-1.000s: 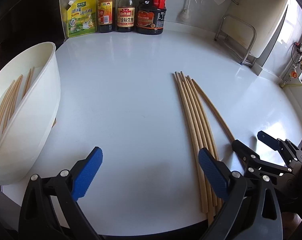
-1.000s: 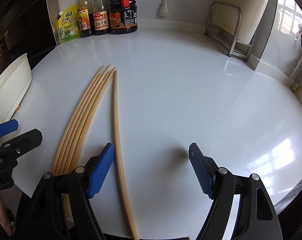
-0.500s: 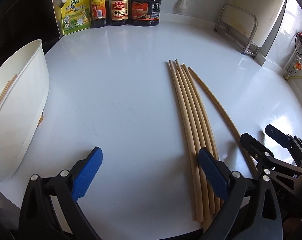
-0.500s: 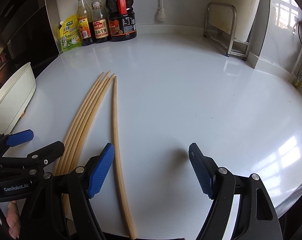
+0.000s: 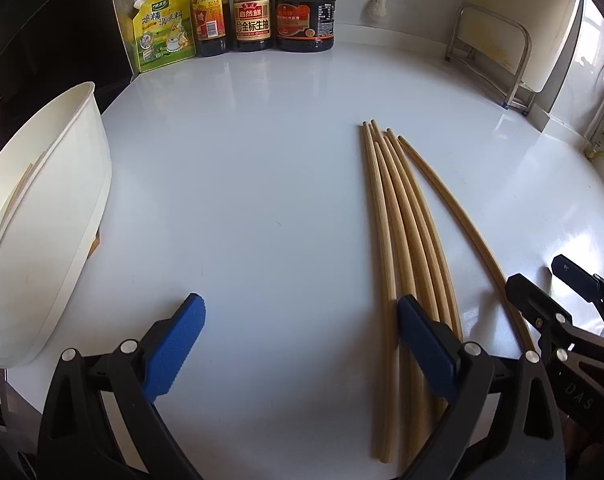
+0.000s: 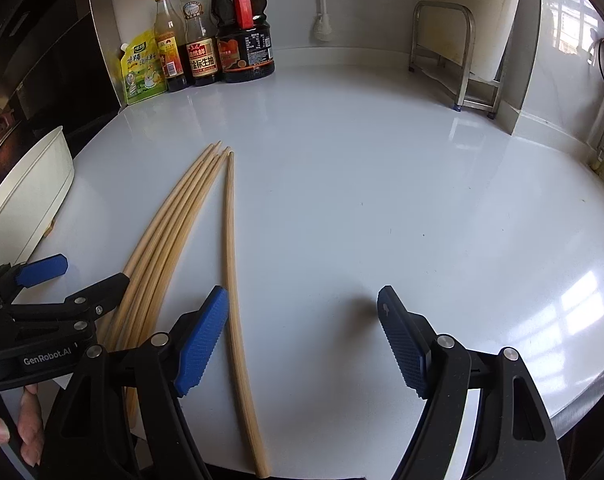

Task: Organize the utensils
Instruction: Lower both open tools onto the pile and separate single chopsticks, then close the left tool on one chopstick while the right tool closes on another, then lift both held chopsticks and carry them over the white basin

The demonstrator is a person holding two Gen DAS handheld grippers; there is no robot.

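Right wrist view: right tongs (image 6: 302,338) gape empty, lone chopstick (image 6: 230,264) just inside the left pad (image 6: 202,340).

- The left wrist view looks forward and steeply down, close over the white table (image 5: 262,200), from its near edge.
- The right wrist view faces likewise, set further right (bowed by fisheye).
- Both share the chopsticks (image 5: 405,232) (image 6: 174,232), the sauce bottles (image 5: 254,12) (image 6: 200,52) and the metal rack (image 5: 497,52) (image 6: 453,52).
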